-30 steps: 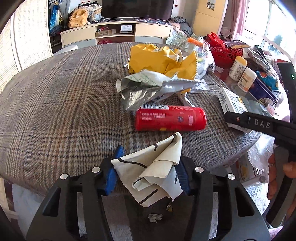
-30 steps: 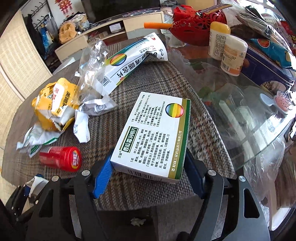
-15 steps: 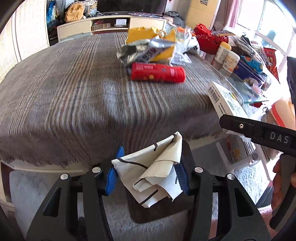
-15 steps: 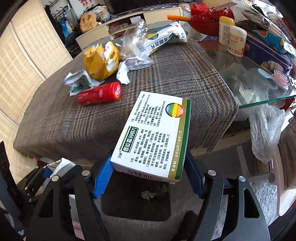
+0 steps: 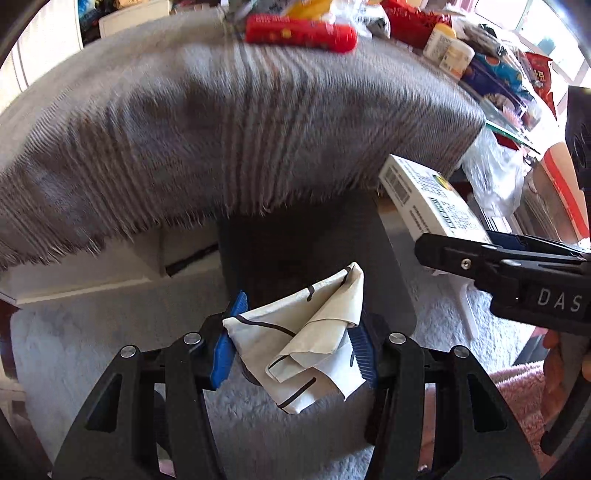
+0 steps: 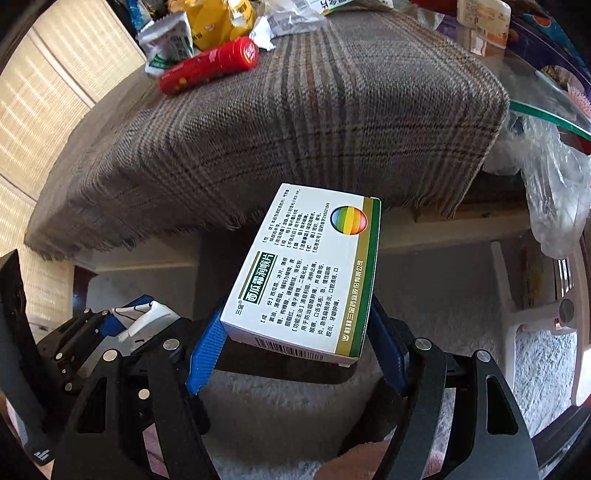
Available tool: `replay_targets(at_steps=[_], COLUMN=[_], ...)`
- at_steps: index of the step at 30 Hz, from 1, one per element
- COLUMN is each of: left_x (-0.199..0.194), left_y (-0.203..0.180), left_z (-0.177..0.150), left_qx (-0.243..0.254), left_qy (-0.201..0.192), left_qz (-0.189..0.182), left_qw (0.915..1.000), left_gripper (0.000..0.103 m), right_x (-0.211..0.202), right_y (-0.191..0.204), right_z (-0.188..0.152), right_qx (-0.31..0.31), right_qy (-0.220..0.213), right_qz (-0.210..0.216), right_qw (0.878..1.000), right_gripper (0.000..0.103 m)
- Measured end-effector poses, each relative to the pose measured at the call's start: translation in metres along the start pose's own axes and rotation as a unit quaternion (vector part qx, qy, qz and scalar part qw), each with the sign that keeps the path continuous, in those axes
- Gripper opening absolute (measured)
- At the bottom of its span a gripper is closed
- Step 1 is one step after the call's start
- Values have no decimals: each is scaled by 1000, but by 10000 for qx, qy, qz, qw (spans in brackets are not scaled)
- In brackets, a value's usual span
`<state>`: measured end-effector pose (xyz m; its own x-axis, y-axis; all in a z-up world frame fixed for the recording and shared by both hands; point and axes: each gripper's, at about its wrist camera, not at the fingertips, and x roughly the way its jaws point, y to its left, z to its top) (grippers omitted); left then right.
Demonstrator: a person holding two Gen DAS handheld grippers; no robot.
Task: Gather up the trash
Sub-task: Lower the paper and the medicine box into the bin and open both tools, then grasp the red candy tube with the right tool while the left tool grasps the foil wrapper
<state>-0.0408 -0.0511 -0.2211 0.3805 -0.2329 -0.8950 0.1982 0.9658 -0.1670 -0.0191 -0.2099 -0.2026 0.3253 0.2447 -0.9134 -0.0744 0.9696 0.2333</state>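
My left gripper (image 5: pixel 294 345) is shut on a crumpled white paper wrapper (image 5: pixel 317 332) with dark lines. It hangs below the table's fringed edge, over a dark bin (image 5: pixel 288 251) on the floor. My right gripper (image 6: pixel 295 350) is shut on a white medicine box (image 6: pixel 306 269) with a green stripe, also past the table edge. The left wrist view shows that box (image 5: pixel 424 195) at the right. On the plaid tablecloth (image 6: pixel 314 122) lie a red tube (image 6: pixel 210 64), a yellow bag (image 6: pixel 214 22) and silver wrappers.
A clear plastic bag (image 6: pixel 554 192) hangs at the table's right corner, beside a glass tabletop edge (image 6: pixel 546 114). White bottles (image 5: pixel 447 48) and snack packs crowd the far right. A pale shaggy rug (image 5: pixel 92 350) covers the floor. White chair legs (image 6: pixel 517 295) stand at the right.
Both grippers have drawn back off the table and sunk below its edge, tilting downward. The trash on the table has slid to the top of both views. Both grips are unchanged.
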Motion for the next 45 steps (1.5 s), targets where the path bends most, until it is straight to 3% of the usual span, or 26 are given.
replay_targets(at_steps=[5, 15, 20, 23, 34, 45], left_x=[22, 24, 16, 12, -20, -72], left_y=[0, 9, 10, 12, 33, 67], left_z=[-5, 0, 2, 3, 19, 80], left_qx=[-5, -179, -142, -154, -245, -539], left_qy=[336, 405, 254, 206, -81, -611], left_qz=[-65, -60, 12, 21, 242, 640], left_qw=[9994, 9990, 9996, 9997, 9994, 9946], left_gripper=[51, 52, 73, 78, 85, 87], right_x=[22, 16, 9, 6, -38, -55], right_y=[-2, 0, -4, -10, -22, 0], right_z=[-3, 5, 8, 9, 29, 80], right_qx=[70, 141, 236, 337, 400, -189], right_qy=[371, 130, -40, -127, -838, -1343], right_qz=[115, 90, 30, 27, 152, 300], right_qw=[9992, 9998, 9997, 9993, 9956, 9903], right_gripper=[73, 80, 87, 89, 90, 90])
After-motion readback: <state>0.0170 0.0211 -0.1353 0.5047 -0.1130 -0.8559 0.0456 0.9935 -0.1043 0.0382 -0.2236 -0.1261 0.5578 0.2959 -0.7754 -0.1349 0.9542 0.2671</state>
